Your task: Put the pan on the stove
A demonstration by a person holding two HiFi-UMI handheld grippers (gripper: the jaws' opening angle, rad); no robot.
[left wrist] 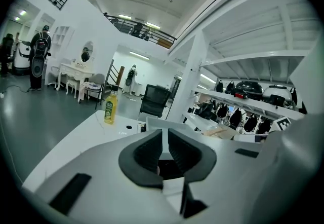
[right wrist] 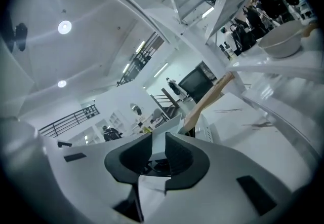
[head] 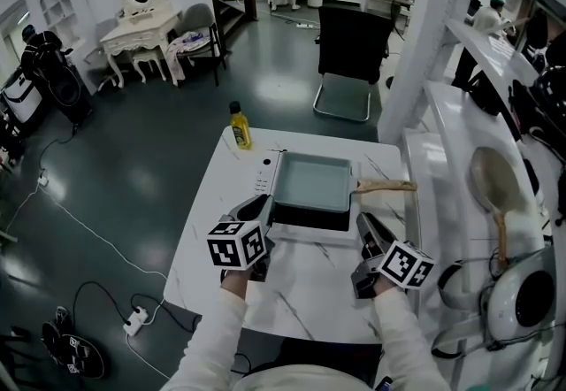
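A square pale-blue pan with a wooden handle sits on the black stove on the white marble table. My left gripper hovers at the stove's near left corner, apart from the pan. Its jaws stand a narrow gap apart with nothing between them. My right gripper is at the near right corner, below the handle, jaws apart and empty. In the left gripper view the pan lies beyond the left gripper. The right gripper view shows the handle ahead of the right gripper.
A yellow oil bottle stands at the table's far left corner. A black chair is behind the table. White shelving along the right carries a pale frying pan and other gear. The floor drops away at the left.
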